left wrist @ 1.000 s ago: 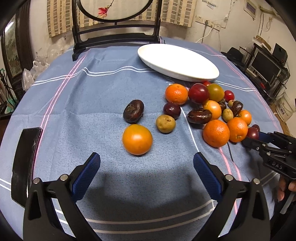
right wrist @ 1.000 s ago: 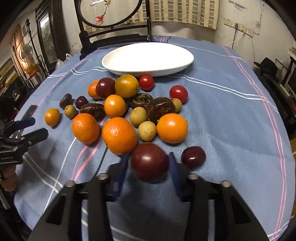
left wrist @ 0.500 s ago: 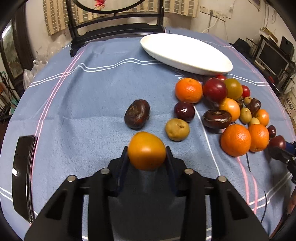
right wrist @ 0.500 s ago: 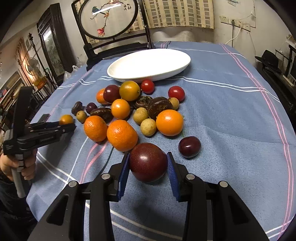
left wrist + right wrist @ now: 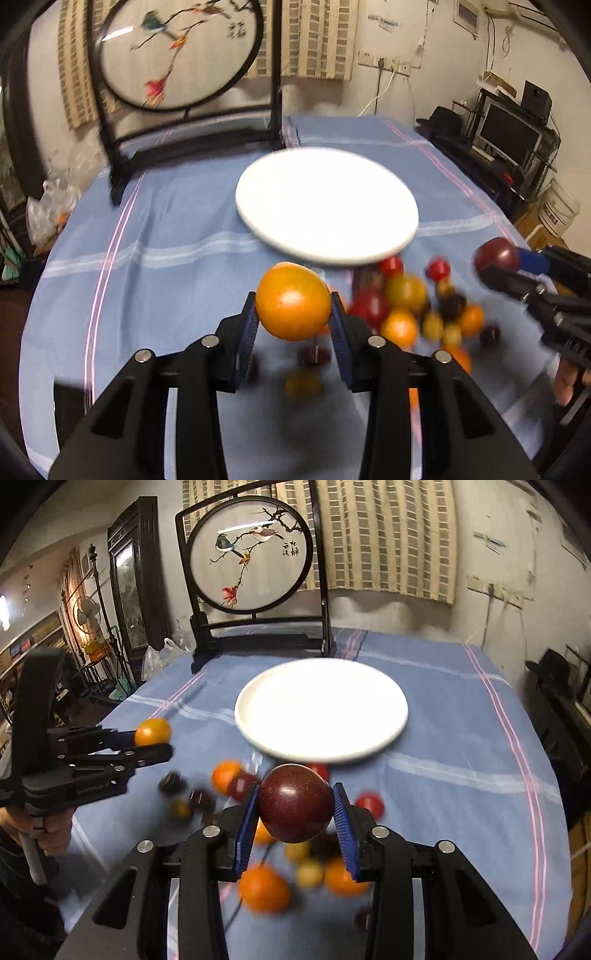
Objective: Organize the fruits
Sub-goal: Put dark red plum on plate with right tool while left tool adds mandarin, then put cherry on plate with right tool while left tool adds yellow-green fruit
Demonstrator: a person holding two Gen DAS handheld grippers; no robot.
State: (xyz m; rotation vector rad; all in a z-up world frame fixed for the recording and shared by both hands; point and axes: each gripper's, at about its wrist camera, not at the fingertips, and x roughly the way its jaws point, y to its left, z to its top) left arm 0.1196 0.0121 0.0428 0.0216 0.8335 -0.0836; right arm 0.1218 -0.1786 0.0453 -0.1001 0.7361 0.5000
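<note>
Left tongs [image 5: 293, 321] clamping orange fruit [image 5: 293, 301]; right tongs [image 5: 295, 812] clamping dark red fruit [image 5: 294, 803]; white plate [image 5: 258, 221] lying ahead of both; advising level carrying, lowering onto plate before easing either grip

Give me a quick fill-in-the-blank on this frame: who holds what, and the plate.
1. The left gripper is shut on an ____ fruit.
2. The right gripper is shut on a dark ____ fruit.
3. The white plate has ____ fruit on it.
4. The table is covered with a ____ cloth.

Missing words: orange; red; no; blue
</note>
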